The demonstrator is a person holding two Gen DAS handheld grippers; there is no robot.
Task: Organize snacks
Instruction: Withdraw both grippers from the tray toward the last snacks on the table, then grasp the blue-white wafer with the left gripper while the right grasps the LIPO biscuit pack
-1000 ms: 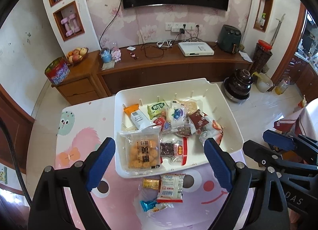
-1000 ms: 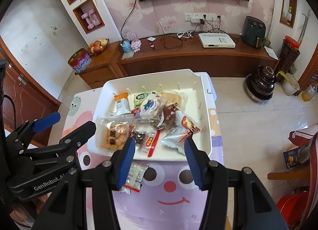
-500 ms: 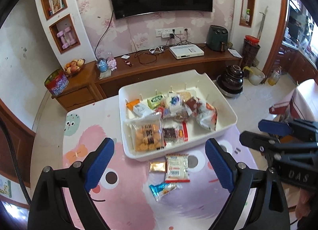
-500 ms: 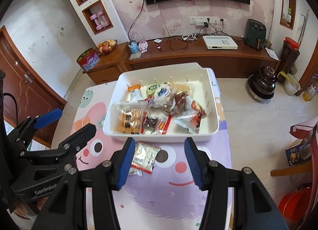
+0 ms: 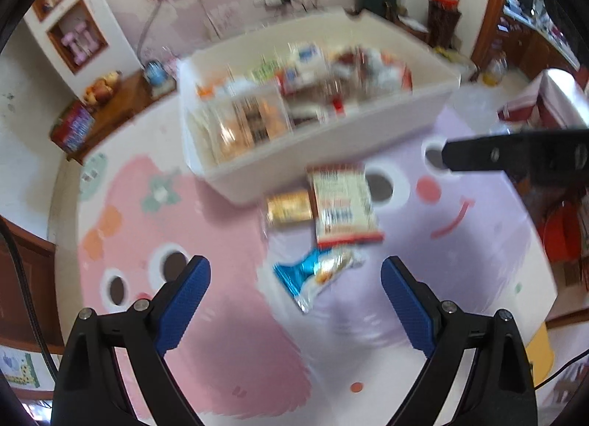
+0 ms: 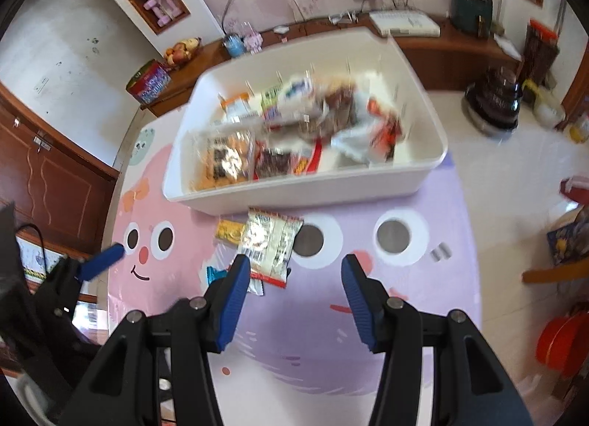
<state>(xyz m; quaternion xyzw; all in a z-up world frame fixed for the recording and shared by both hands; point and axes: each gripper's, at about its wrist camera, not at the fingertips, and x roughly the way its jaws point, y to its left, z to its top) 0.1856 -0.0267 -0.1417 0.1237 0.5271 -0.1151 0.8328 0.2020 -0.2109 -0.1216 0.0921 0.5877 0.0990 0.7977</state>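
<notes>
**A:** Where are the snacks that still need tidying?

**B:** Three lie loose on the bench (image 5: 478, 242), just near of the white bin (image 5: 368, 138): a blue foil packet (image 5: 316, 275) nearest me, a red-and-white packet (image 5: 342, 205) beyond it, and a small gold packet (image 5: 289, 207) touching that one's left edge. The bin already holds a heap of other snacks; blur keeps me from naming them.

**A:** And your fingers?

**B:** My left gripper (image 5: 296, 297) has just been opening and stands wide, nothing between the fingers, with the blue foil packet lying just beyond the gap. My right gripper (image 6: 296, 280) is parted about halfway, also empty; its left finger (image 6: 235, 289) overlaps the near corner of the red-and-white packet in the right wrist view, but I cannot tell whether it touches.

**A:** So what's the step?

**B:** I judge it's the reach for a loose packet, most likely the blue one with my left.

**A:** How would you do it well?

**B:** Centre the packet between the fingers, come down steeply until the tips nearly meet the bench, and close across its narrow width. Foil is slippery and flat, so a shallow pinch could skid off. Keep the right gripper clear of its neighbours.
</notes>
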